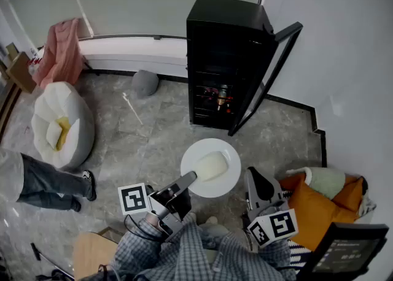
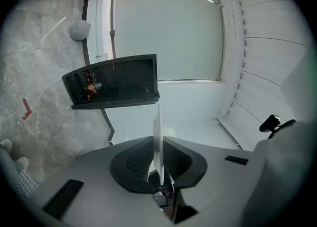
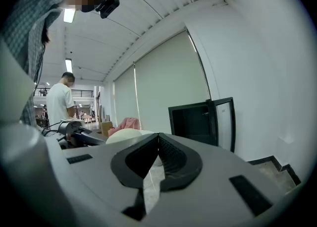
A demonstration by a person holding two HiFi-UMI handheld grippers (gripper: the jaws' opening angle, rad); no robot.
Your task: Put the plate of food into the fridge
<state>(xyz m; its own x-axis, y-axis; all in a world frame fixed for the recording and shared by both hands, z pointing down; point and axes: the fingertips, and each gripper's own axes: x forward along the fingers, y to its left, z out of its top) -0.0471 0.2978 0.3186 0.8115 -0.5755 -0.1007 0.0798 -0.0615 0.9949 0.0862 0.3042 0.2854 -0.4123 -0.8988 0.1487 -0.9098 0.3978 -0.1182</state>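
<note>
Floor tiles separate me from the open fridge (image 1: 228,59) at the far side, my left gripper (image 1: 191,178) pinching the plate of food (image 1: 231,180) by its near rim, my right gripper (image 3: 158,137) closed and empty, so loading remains undone.

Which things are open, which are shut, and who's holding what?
black fridge: door swung open.
white round plate: in the air, gripped at its rim, carrying pale food.
left gripper: shut on the white round plate.
right gripper: shut, holding nothing.
</note>
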